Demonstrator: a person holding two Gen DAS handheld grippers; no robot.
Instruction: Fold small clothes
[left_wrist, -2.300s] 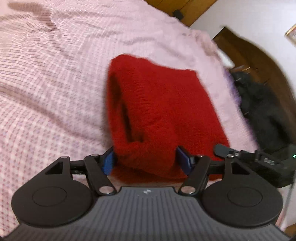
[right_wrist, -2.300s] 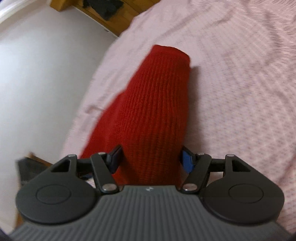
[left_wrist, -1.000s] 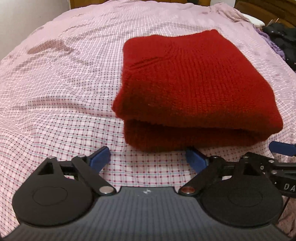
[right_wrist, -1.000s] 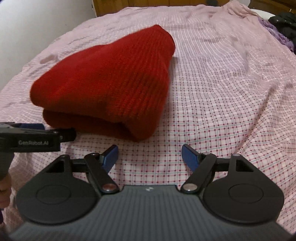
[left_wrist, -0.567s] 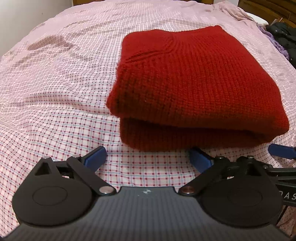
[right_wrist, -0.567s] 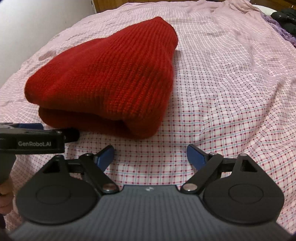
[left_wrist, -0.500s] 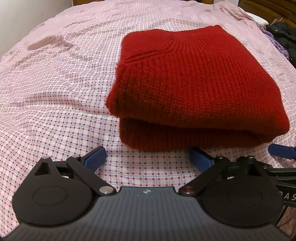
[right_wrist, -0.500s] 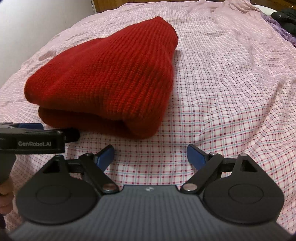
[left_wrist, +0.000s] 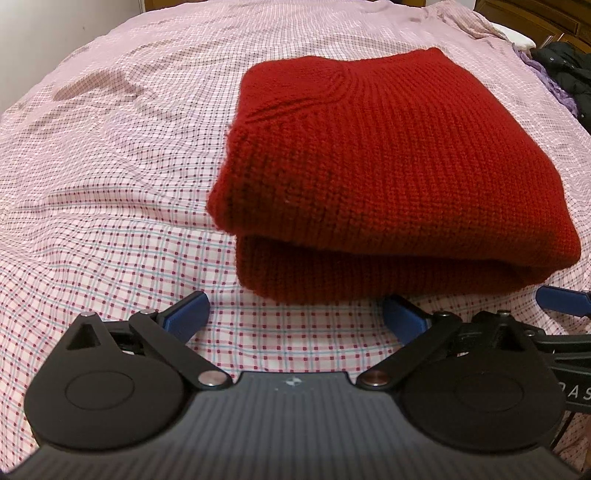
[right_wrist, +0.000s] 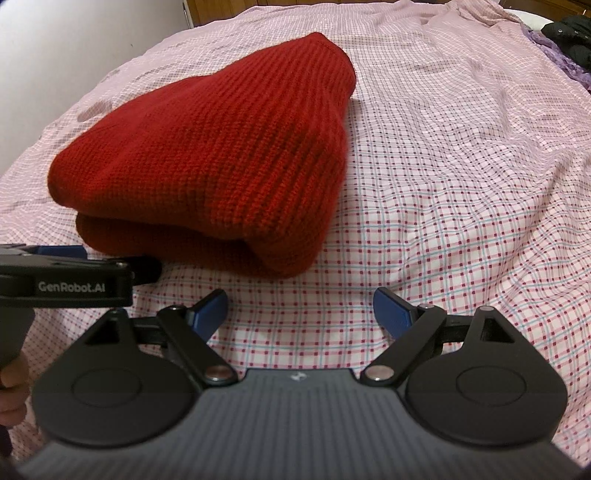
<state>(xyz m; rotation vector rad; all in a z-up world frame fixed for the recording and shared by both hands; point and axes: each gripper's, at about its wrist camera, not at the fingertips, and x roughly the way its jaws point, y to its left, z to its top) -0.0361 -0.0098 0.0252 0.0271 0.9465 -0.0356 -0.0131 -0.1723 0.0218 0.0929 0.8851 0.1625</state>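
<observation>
Sweater (left_wrist: 399, 177) just beyond L gripper (left_wrist: 295, 314)

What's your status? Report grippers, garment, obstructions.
Left gripper and right gripper: jaws open, just widened, nothing between. Red knit sweater folded on checked bedsheet. Nothing in the way.

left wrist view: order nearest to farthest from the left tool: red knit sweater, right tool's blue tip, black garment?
From the left tool:
1. Red knit sweater, folded, directly ahead on the checked sheet.
2. Right tool's blue tip, low at the right edge.
3. Black garment, far upper right.
</observation>
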